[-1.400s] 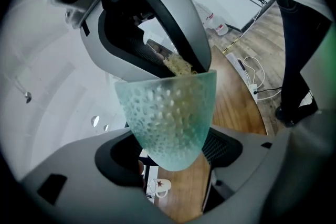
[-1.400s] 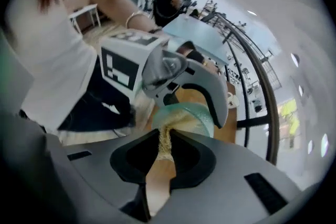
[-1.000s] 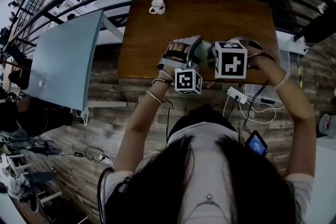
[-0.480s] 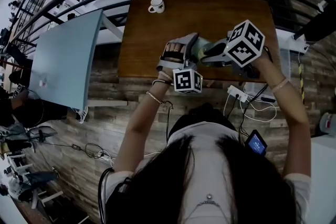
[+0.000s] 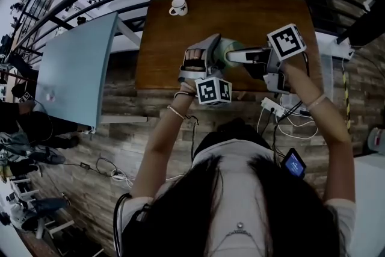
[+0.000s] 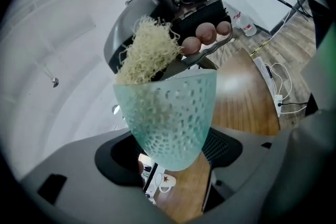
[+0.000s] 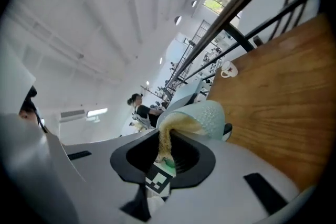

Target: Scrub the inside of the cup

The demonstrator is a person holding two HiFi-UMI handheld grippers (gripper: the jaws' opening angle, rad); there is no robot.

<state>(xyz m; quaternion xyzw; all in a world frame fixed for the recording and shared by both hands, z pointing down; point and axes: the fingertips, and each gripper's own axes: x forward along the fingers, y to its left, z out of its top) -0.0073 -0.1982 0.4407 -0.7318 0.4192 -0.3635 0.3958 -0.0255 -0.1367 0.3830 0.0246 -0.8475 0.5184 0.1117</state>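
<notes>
Scene: A person stood over a wooden table (image 5: 174, 63) with a gripper in each hand, both raised clear of the tabletop.

Cup: The pale green, hole-patterned cup (image 6: 168, 118) was in the air between the two grippers. It lay on its side with its mouth turned toward the right one, seemingly so the scrubber could go straight in.

Left gripper: The left gripper (image 5: 209, 52) had its jaws spread wide and clamped across the closed end of the cup. The broad grip looked suited to bracing the soft body against a push from the other side.

Right gripper: The right gripper (image 5: 236, 57) had its jaws nearly together, pinching a straw-coloured fibrous scrubber (image 6: 147, 55). The loose tuft sat in the cup's open mouth.

Why off the table: Lifted up, the cup could probably be turned freely against the scrubber.

Bystander: A white mug (image 5: 179, 6) stood at the table's far corner, well apart and untouched.

Stage: Scrubbing appeared to be under way, though how much of the inside was done could not be told.
</notes>
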